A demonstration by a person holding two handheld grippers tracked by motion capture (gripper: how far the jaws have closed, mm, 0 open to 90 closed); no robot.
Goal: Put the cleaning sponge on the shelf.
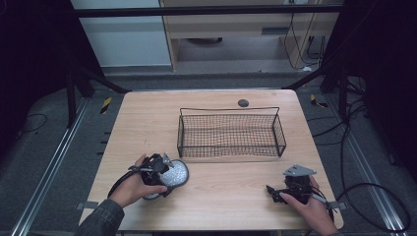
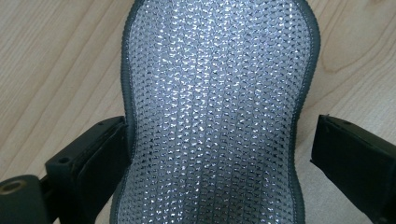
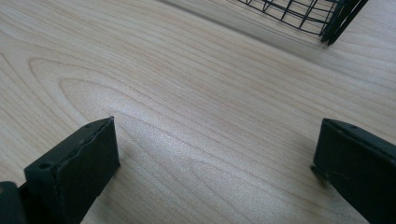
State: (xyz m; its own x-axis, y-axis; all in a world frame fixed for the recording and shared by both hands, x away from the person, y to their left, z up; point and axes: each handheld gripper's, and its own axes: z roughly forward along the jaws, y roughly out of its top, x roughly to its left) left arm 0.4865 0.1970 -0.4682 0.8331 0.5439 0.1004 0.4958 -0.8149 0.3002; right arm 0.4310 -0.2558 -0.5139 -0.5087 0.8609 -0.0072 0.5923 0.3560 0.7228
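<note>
Straddling the silver mesh-textured, grey-edged pad [image 2: 215, 112], my left gripper [image 1: 164, 173] hangs open, one jaw touching. Right gripper [image 1: 290, 189] sits spread wide over the bare wooden table [image 3: 196, 116].

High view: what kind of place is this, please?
Probably a lab recording station: a wooden table inside a dark metal frame, loose cables on grey floor, and hand-held grippers, left and right.

High view: overhead, facing forward-down. Gripper views: close, low over tabletop [image 1: 216, 182]. Shared with right gripper view: wire basket [image 3: 299, 14].
</note>
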